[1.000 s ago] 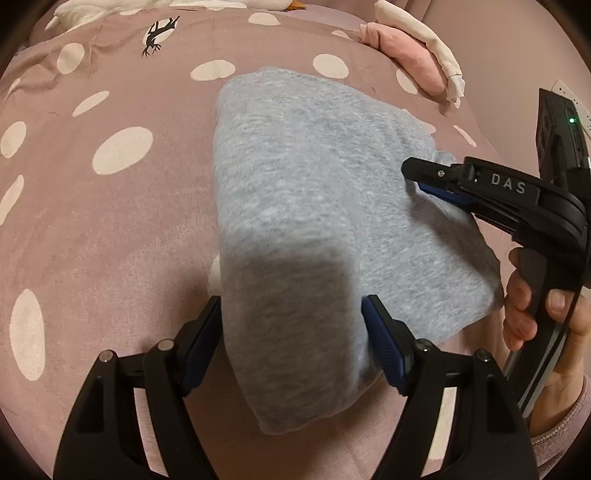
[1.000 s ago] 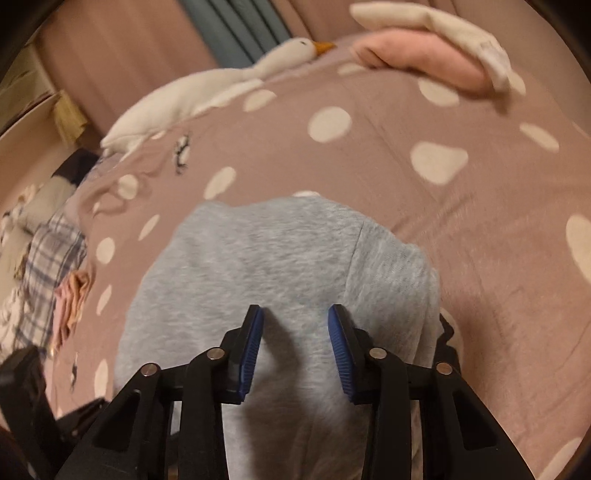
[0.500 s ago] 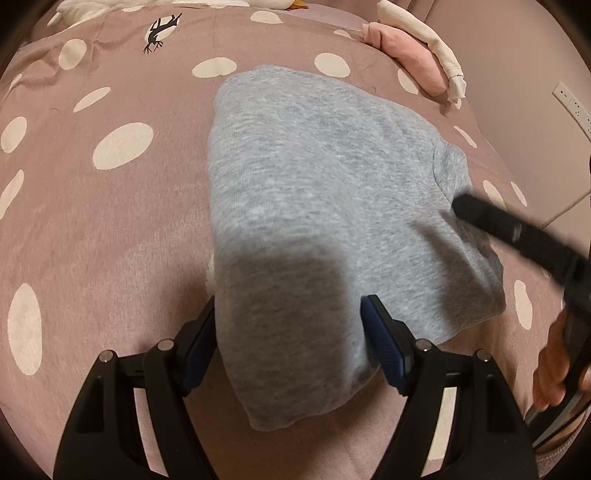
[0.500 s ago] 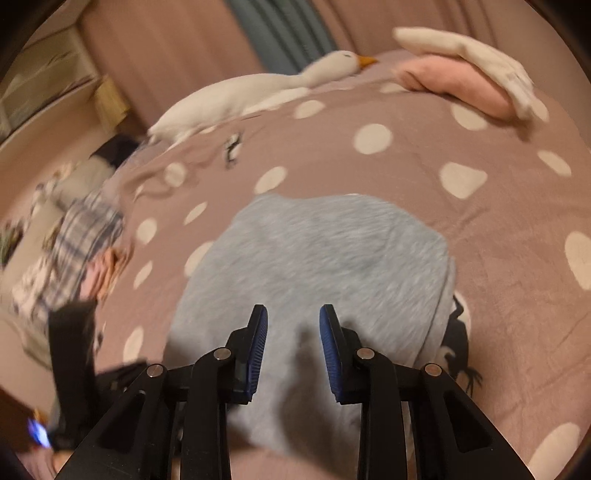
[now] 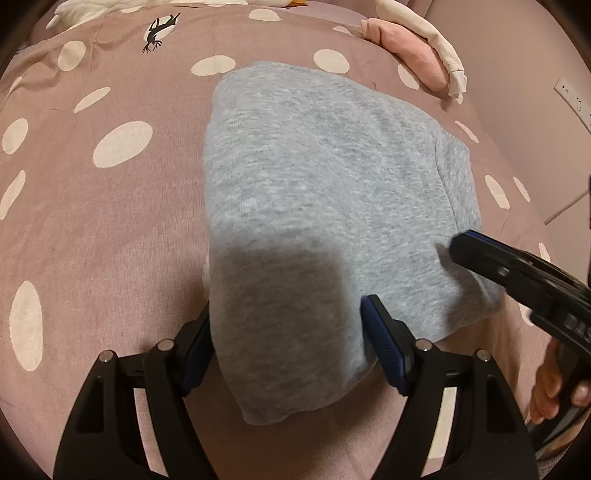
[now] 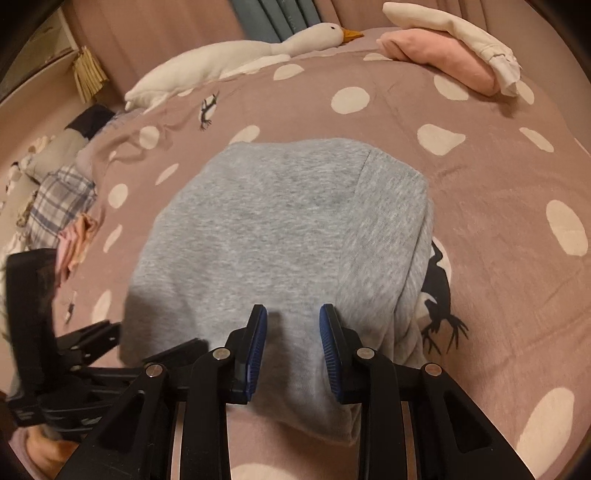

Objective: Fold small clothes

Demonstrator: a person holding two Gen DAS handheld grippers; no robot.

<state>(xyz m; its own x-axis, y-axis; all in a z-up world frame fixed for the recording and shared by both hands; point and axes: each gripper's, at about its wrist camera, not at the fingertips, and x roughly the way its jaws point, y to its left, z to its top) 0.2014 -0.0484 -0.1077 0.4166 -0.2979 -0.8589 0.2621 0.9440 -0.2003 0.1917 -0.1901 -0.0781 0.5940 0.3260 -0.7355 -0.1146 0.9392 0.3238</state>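
Right wrist: plush goose (image 6: pixel 236 55), pink garment (image 6: pixel 443 55) beyond grey garment (image 6: pixel 288 229)

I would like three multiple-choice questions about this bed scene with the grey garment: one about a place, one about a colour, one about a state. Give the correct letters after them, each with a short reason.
1. Where does the folded pink garment lie?
A. at the far edge of the bedspread, under a cream garment
B. on top of the grey garment
C. between the right gripper's fingers

2. What colour are the spots on the bedspread?
A. blue
B. cream white
C. black

3. How does the grey garment lie?
A. spread out flat in one layer
B. hanging in the air
C. folded into a thick bundle on the bed

Answers:
1 A: it sits far off, with the cream garment draped over it.
2 B: pale ovals cover the mauve cloth.
3 C: doubled edges show at its side, and it rests on the bedspread.
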